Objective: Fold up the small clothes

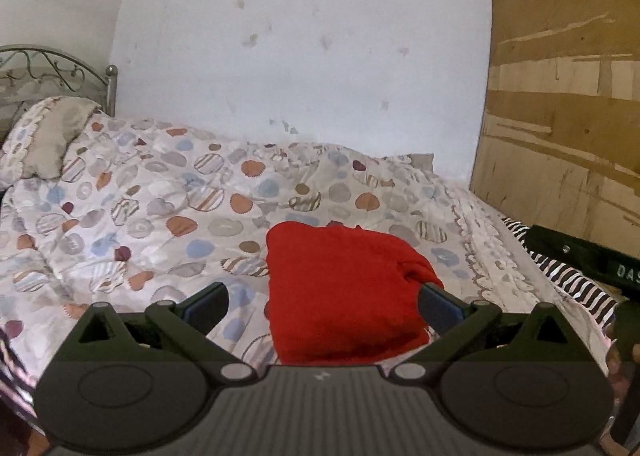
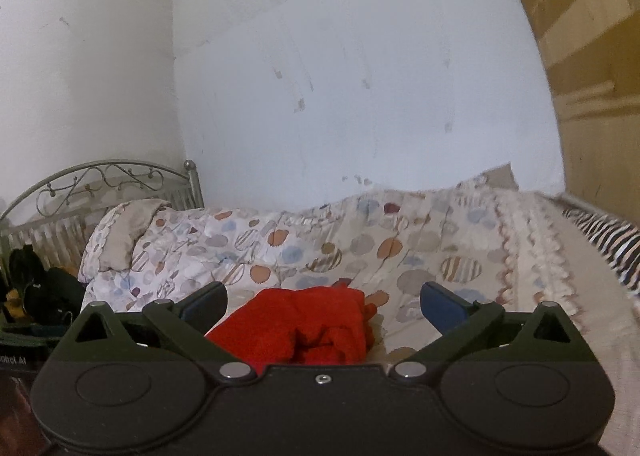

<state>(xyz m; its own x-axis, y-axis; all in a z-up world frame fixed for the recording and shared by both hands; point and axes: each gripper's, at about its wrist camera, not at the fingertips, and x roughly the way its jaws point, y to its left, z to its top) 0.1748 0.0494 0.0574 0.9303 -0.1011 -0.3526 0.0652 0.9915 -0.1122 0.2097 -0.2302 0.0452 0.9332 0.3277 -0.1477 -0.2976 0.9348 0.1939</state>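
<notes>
A red garment (image 1: 340, 288) lies folded into a compact block on the patterned bedspread (image 1: 140, 207). My left gripper (image 1: 322, 302) is above its near edge, jaws spread wide, with nothing pinched between the blue pads. In the right wrist view the same red garment (image 2: 304, 324) shows a bunched fold on its right side. My right gripper (image 2: 324, 304) hangs over it, open as well, and its pads stand clear of the cloth.
A pillow (image 1: 44, 139) and a metal headboard (image 2: 100, 179) are at the left end of the bed. A brown board (image 1: 568, 95) leans at the right. A zebra-striped cloth (image 1: 568, 276) lies along the bed's right edge. Dark items (image 2: 36, 288) sit beside the pillow.
</notes>
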